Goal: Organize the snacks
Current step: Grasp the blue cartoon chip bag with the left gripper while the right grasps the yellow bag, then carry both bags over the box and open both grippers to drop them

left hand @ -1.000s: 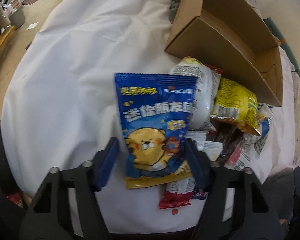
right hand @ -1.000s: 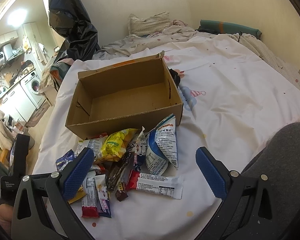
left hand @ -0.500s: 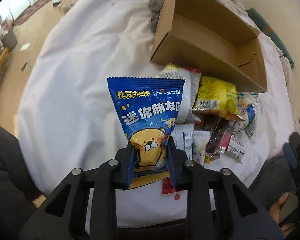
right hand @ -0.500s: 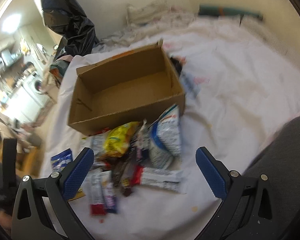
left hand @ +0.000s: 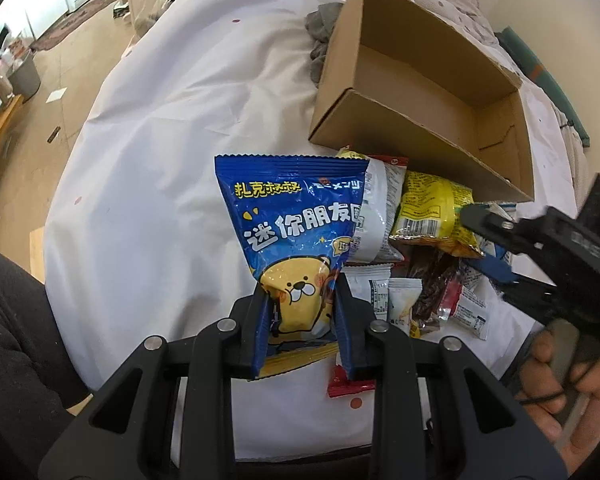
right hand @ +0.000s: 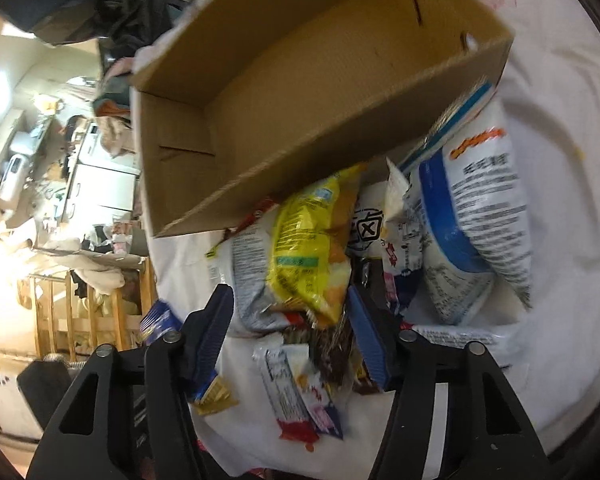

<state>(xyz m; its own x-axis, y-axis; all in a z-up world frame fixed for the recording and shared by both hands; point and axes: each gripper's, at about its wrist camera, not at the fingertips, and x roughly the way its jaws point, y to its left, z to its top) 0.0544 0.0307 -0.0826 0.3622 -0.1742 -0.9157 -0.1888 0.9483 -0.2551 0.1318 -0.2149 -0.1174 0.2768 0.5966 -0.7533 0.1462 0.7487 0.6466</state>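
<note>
Two tongs working. Left tongs (left hand: 300,312) clenched on blue packet (left hand: 296,232); carry over near wall, release inside box (left hand: 420,80). Right tongs (right hand: 290,332) closing, ungripped, straddling yellow packet (right hand: 308,248); centre before squeezing.

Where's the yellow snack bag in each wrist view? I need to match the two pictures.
Left wrist: yellow snack bag lies right of centre, below the cardboard box, beside the right gripper.
Right wrist: yellow snack bag at centre, above the fingertips.
Shared landmark: the cardboard box, empty, just beyond it.

Both grippers, the left gripper (left hand: 300,312) and the right gripper (right hand: 290,334), have black skeletal frames, silver screws, blue ribbed pads; a dark sleeve (left hand: 16,320) shows at left.
</note>
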